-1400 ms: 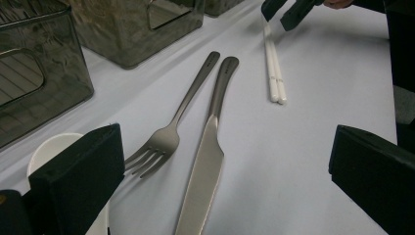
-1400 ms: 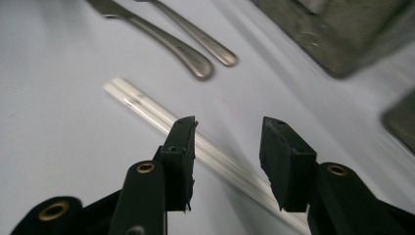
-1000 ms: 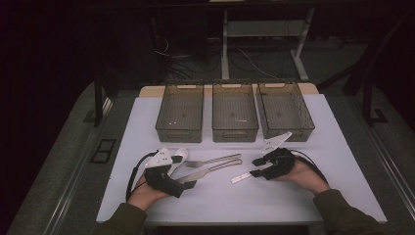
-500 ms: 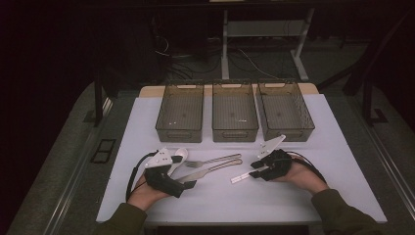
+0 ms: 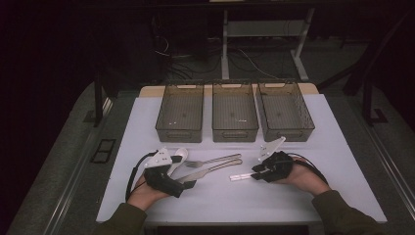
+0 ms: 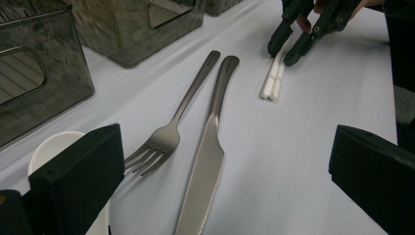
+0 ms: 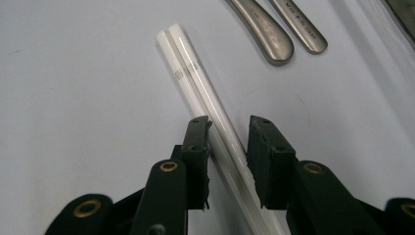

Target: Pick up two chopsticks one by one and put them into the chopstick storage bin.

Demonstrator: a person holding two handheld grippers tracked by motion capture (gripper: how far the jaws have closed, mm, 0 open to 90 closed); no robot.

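A white counter [image 5: 293,196] sits lit in a dark room. Down on it, the right gripper [image 7: 227,147] has its fingers [image 7: 195,147] straddling a pair of white plastic chopsticks [image 7: 195,81]; they have just been closing, the left finger touching, the other with a slight gap, not yet clamped. The chopsticks lie flat near the right of centre. Left of them lie a steel knife [image 6: 208,152] and a steel fork [image 6: 171,127], side by side. The left gripper [image 5: 188,183] rests with its fingers wide apart, beside a white spoon [image 5: 178,156]. Three smoky clear plastic bins [image 5: 235,134] line the far side.
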